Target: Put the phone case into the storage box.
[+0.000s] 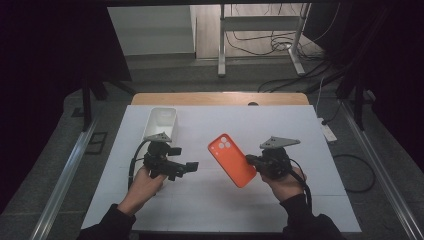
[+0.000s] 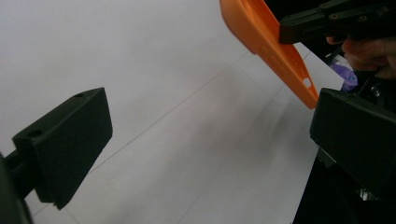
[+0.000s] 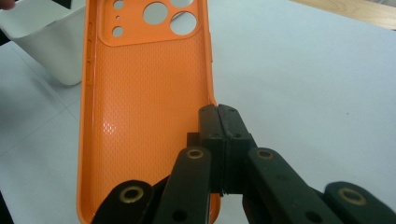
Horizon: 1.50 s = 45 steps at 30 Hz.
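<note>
The right gripper (image 1: 251, 161) held an orange phone case (image 1: 231, 159) by one long edge, its jaws clamped tight on the rim. In the right gripper view (image 3: 218, 116) the case (image 3: 140, 93) showed its textured inside, the camera cut-outs at the far end. Seen from above, the case hung tilted over the middle of the white surface (image 1: 280, 125), camera end pointing away from the person; whether its lower corner touched the surface could not be told.

The left gripper (image 1: 192, 166) pointed toward the case with its jaws spread wide and nothing between them. In the left gripper view (image 2: 205, 140) the case (image 2: 275, 51) sat just beyond the jaws, near but apart.

A white bin (image 1: 161, 122) stood at the far left of the surface, behind the left gripper and well apart from the case; nothing lay between the two grippers. Beyond the surface, cables (image 1: 280, 45) trailed across the floor around a metal frame (image 1: 260, 25).
</note>
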Each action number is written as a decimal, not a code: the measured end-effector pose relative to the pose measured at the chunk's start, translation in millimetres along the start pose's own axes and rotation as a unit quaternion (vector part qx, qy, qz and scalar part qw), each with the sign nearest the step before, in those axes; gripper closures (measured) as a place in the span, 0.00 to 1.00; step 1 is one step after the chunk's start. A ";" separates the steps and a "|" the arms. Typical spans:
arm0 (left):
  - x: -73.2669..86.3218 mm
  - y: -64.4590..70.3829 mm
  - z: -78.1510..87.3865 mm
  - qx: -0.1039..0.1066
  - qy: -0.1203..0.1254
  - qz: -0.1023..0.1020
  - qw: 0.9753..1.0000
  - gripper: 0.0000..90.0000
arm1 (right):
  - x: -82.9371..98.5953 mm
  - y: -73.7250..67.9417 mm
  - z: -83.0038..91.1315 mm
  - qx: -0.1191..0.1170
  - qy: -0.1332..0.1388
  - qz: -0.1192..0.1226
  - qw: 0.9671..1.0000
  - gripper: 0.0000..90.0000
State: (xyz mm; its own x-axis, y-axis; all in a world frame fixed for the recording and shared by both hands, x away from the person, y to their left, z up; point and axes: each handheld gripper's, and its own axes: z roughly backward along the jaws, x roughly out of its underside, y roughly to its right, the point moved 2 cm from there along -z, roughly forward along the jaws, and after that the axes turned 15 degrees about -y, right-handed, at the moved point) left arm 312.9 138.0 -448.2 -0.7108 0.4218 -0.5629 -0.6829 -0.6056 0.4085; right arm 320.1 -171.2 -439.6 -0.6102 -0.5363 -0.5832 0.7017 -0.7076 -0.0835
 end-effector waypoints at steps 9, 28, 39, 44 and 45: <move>-10.6 3.2 -10.6 0.022 -0.004 0.002 1.000 0.00 | -4.9 -9.4 -4.1 -0.006 0.003 0.009 1.000 0.99; -22.0 0.2 -27.9 0.069 -0.019 0.029 0.997 0.00 | -10.4 -23.7 -10.2 -0.012 0.008 0.023 1.000 0.99; -26.0 -0.4 -39.2 0.095 -0.022 0.036 0.995 0.00 | -11.3 -29.3 -11.0 -0.016 0.011 0.030 0.999 0.99; -27.3 1.5 -43.0 0.094 -0.025 0.035 0.995 0.02 | -11.4 -30.4 -10.8 -0.017 0.013 0.031 0.999 0.99; -27.7 1.7 -44.6 0.095 -0.026 0.038 0.994 0.05 | -11.5 -30.9 -10.6 -0.018 0.014 0.032 0.999 0.99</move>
State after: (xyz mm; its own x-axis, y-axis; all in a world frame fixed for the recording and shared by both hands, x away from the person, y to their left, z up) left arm 339.0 95.2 -464.0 -0.7664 0.4172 -0.4884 -0.6423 -0.5009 0.5801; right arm 309.4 -138.3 -438.9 -0.5538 -0.5666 -0.6101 0.7517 -0.6554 -0.0736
